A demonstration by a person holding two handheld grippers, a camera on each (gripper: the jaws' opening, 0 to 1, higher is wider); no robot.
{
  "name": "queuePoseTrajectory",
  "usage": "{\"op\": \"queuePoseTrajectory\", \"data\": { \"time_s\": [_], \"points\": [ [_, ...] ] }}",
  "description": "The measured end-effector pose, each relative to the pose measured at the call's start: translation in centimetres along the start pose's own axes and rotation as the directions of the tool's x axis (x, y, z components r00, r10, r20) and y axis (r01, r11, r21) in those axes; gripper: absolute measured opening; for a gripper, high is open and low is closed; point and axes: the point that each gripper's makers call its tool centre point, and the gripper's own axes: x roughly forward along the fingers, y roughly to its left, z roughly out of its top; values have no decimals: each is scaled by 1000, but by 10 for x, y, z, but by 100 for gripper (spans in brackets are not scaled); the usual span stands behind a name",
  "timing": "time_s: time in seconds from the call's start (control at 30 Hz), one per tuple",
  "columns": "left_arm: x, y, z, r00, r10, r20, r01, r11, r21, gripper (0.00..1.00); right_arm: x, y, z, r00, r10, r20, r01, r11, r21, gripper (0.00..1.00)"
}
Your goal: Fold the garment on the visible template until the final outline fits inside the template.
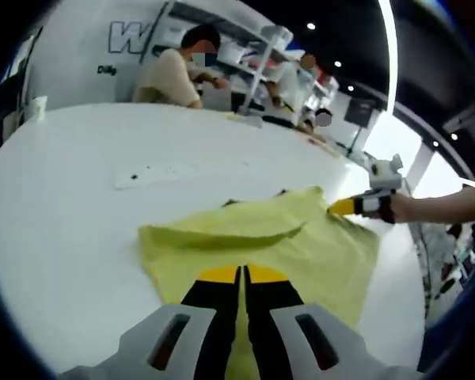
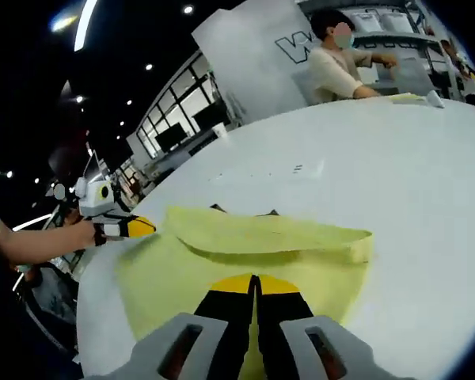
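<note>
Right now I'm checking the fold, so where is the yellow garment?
The yellow garment lies on the white table, just ahead of both grippers in both views; its far edge is folded over, and dark template marks peek out beyond that fold.

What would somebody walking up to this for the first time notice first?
The yellow garment stands out, spread on the white table with one edge folded over into a long flap. Both grippers are clamped on it: the left gripper on one edge, the right gripper on the opposite edge, each with jaws shut. Behind, at the table's far side, people sit near shelving.
</note>
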Motion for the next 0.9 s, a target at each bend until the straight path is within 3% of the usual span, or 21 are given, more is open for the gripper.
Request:
{"op": "queuePoseTrajectory", "data": {
  "time_s": [0.1,0.3,0.47,0.53,0.6,0.7,0.83,0.9],
  "points": [
    [13,2,3,1000,-13,-22,13,1000,27,0,10,-5,10,1000,-20,23,20,1000,-5,0],
    [29,18,9,999,44,-22,-43,998,35,0,22,-21,23,997,-72,40,73,997,-11,0],
    [37,40,29,994,109,18,-109,993,49,0,22,-41,40,988,-128,89,129,992,0,1],
    [38,50,38,989,145,27,-146,988,50,0,16,-52,51,975,-178,131,174,984,43,0],
    [33,63,51,975,209,75,-212,977,36,0,5,-63,65,960,-208,187,195,977,87,0],
    [19,61,61,966,227,123,-230,973,10,0,-9,-64,70,957,-201,208,184,978,100,0],
    [5,73,55,963,228,141,-230,973,-1,2,-28,-57,69,956,-193,219,176,980,95,1],
    [-4,59,46,963,222,151,-225,974,4,5,-34,-56,66,957,-189,218,173,981,90,3]
  ]
}}
